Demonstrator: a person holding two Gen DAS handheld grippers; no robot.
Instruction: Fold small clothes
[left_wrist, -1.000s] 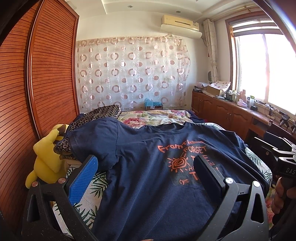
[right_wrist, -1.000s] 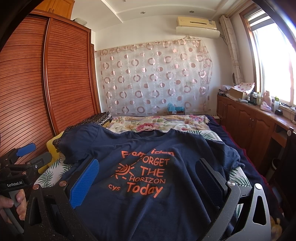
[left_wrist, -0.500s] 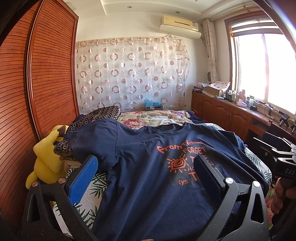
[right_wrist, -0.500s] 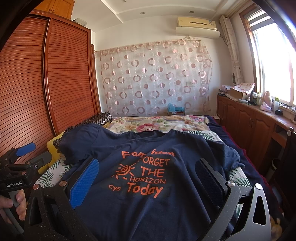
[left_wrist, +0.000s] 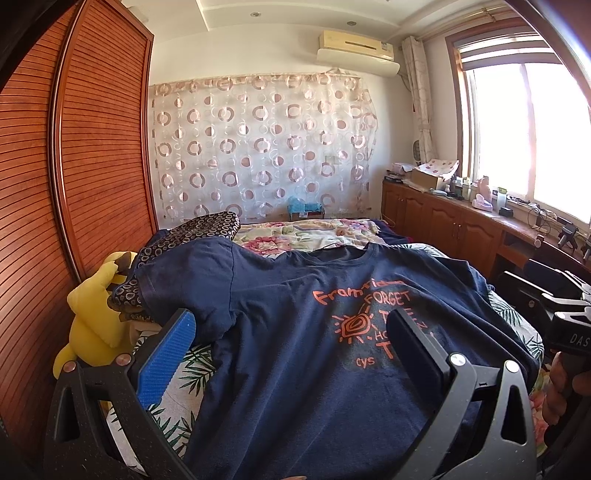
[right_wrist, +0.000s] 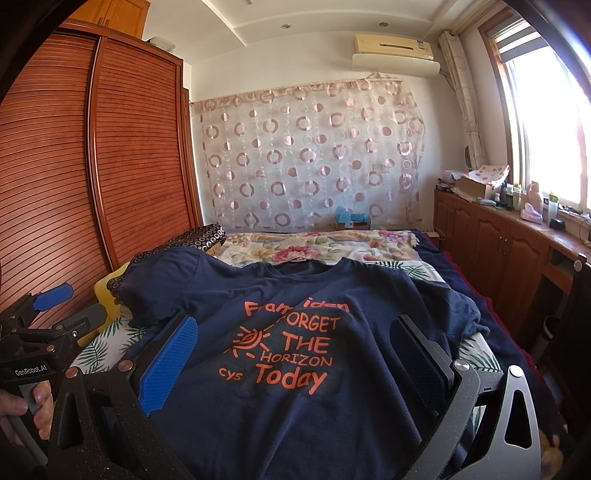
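T-shirt (right_wrist: 295, 369), navy with orange print, lies spread face up on the bed (right_wrist: 413, 271), straight ahead of and below both claws; collar at the far end, hem nearest, so its long axis runs directly away from them; right gripper (right_wrist: 295, 354) sits over the printed chest, jaws wide apart, holding nothing; left gripper (left_wrist: 295, 343) also spread and empty, over the shirt's left half, nearer the left sleeve (left_wrist: 184, 280) by the yellow plush toy (left_wrist: 92, 325); likely each claw takes its own side.

T-shirt (right_wrist: 295, 350) print reads "FORGET THE HORIZON Today"; left tongs (right_wrist: 48, 306) body reads "GenRobot.AI".
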